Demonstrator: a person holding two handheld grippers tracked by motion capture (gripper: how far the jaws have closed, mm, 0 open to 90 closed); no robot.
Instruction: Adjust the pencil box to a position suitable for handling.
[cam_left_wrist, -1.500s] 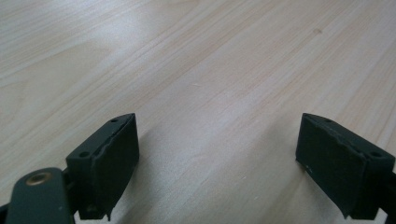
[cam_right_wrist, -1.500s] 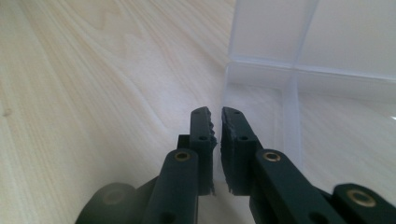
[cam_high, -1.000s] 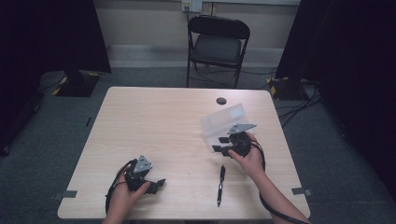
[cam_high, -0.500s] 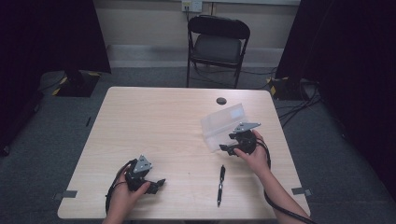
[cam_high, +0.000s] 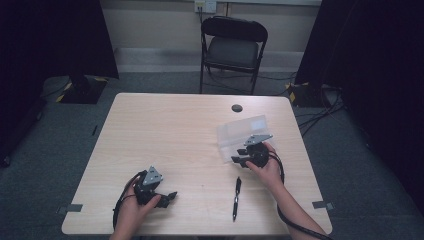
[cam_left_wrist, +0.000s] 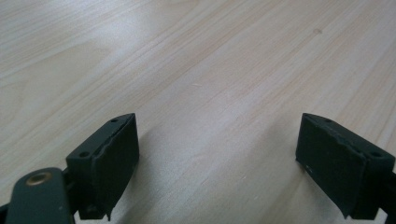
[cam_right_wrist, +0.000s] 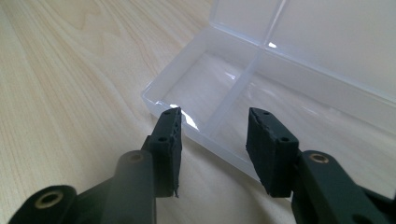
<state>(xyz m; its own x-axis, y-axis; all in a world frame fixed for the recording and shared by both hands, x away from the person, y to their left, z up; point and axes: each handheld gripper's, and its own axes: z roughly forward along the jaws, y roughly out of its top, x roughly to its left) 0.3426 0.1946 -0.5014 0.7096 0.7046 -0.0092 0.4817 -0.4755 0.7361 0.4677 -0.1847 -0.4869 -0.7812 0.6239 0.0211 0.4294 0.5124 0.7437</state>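
Wooden table (cam_high: 165, 130), right gripper (cam_right_wrist: 212, 126) half-open, closing at clear box (cam_right_wrist: 261, 79), nothing held

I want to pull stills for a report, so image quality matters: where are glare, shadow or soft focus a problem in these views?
High view: dim, dark surroundings, table evenly lit. Right gripper view: white glare spots on the clear plastic box, near fingers slightly soft. Left gripper view: a pale sheen on the wood at upper left, soft shadows beneath the fingers.

On the table (cam_high: 165, 130) lie a clear box (cam_high: 240, 132), a pen (cam_high: 236, 197) and a black disc (cam_high: 237, 108).
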